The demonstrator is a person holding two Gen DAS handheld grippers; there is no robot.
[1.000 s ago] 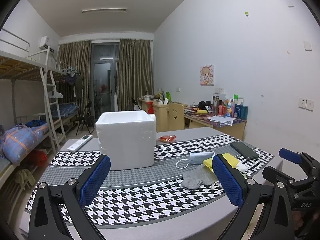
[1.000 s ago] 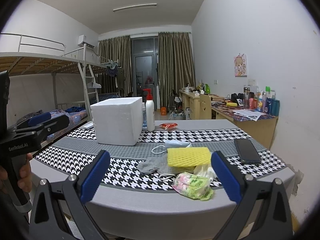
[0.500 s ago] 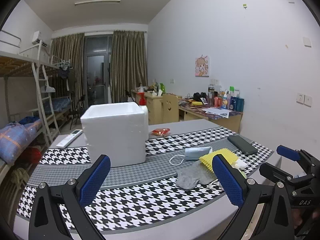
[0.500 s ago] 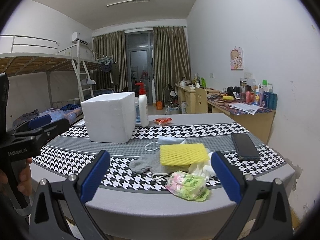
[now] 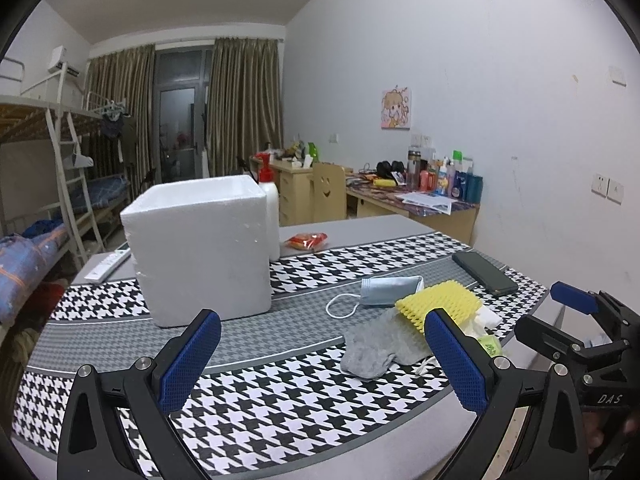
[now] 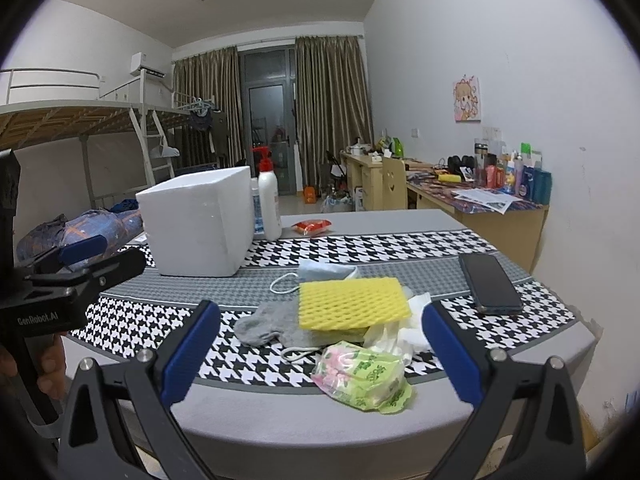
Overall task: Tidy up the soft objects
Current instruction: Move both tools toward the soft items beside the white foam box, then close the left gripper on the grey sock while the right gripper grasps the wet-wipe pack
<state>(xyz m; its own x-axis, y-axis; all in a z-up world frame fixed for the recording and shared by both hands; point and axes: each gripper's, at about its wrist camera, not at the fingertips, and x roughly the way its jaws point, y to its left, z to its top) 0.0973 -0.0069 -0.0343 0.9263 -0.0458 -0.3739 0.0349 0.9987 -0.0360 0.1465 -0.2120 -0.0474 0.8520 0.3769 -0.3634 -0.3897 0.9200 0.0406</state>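
left gripper [image 5: 322,354]: released, empty, off table's near edge
right gripper [image 6: 316,350]: released, empty
sponge [image 6: 352,297]: atop sock [image 6: 272,322], near table [image 6: 280,412] right edge
box [image 6: 198,222]: far left

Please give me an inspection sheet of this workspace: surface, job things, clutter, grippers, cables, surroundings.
Surface: table with houndstooth runner.
Job's things: yellow sponge lying on grey sock; face mask behind them; green tissue pack at the near edge; white foam box, open top.
Clutter: phone, pump bottle, red snack packet, remote.
Grippers: left gripper and right gripper both open, holding nothing.
Cables: nothing seen.
Surroundings: bunk bed, cluttered desk, curtains.
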